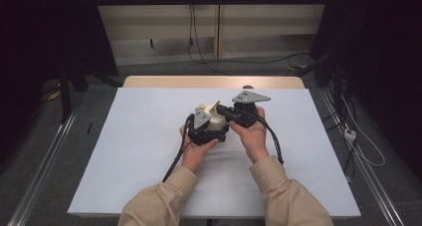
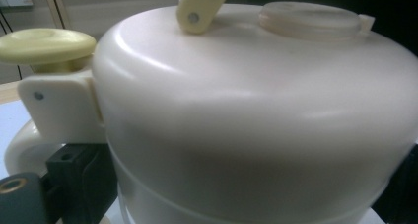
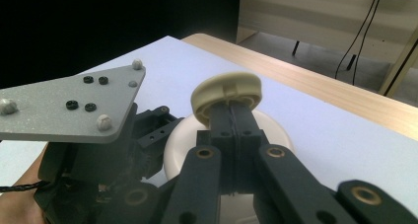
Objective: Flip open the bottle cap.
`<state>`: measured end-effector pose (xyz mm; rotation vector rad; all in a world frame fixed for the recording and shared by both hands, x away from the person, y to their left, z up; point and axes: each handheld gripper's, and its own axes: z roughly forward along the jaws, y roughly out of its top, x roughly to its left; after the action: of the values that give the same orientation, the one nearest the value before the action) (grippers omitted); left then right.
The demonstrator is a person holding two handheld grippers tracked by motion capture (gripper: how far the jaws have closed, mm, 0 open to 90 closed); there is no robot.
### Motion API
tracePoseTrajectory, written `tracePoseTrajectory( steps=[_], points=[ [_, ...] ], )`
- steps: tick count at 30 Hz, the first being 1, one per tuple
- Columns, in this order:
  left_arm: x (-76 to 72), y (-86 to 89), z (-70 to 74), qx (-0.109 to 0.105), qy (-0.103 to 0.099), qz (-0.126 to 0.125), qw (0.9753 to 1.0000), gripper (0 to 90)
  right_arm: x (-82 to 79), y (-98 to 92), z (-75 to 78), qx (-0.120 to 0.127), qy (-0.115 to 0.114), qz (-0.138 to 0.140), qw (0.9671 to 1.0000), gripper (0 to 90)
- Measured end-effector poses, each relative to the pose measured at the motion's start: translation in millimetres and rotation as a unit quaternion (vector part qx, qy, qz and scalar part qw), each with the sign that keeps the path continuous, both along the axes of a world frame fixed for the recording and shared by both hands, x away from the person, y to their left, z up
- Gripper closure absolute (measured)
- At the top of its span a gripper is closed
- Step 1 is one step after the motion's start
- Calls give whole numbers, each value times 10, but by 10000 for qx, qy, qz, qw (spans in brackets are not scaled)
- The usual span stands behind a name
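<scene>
Mid-table on the white sheet (image 1: pixel 149 151), we see the left gripper (image 1: pixel 201 124) clamped around a cream plastic domed pot (image 2: pixel 256 115); the right gripper (image 3: pixel 231 118) is pinched closed just under the pot's pale yellow round knob (image 3: pixel 226 93).

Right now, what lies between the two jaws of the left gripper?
The cream pot. In the left gripper view its round body spans the whole gap between the black jaws at both lower corners.

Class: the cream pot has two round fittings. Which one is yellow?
The mushroom-shaped knob at the side of the pot, over its handle bracket. The flat cap on top is cream like the pot.
</scene>
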<state>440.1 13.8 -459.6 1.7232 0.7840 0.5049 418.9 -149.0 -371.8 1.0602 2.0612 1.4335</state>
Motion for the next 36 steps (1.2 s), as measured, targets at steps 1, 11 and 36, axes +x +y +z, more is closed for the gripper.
tracePoseTrajectory(
  steps=[1, 11, 36],
  points=[
    [-1, -1, -1, -12, 3, 7, 10000, 50, 4, 6, -2, 41, 10, 17, 10000, 900],
    [1, 2, 3, -1, 13, 3, 10000, 50, 53, 62, 34, 21, -41, 76, 10000, 900],
    [6, 6, 1, -1, 3, -24, 10000, 50, 80, 63, 20, 166, -29, 41, 9998, 900]
  ],
)
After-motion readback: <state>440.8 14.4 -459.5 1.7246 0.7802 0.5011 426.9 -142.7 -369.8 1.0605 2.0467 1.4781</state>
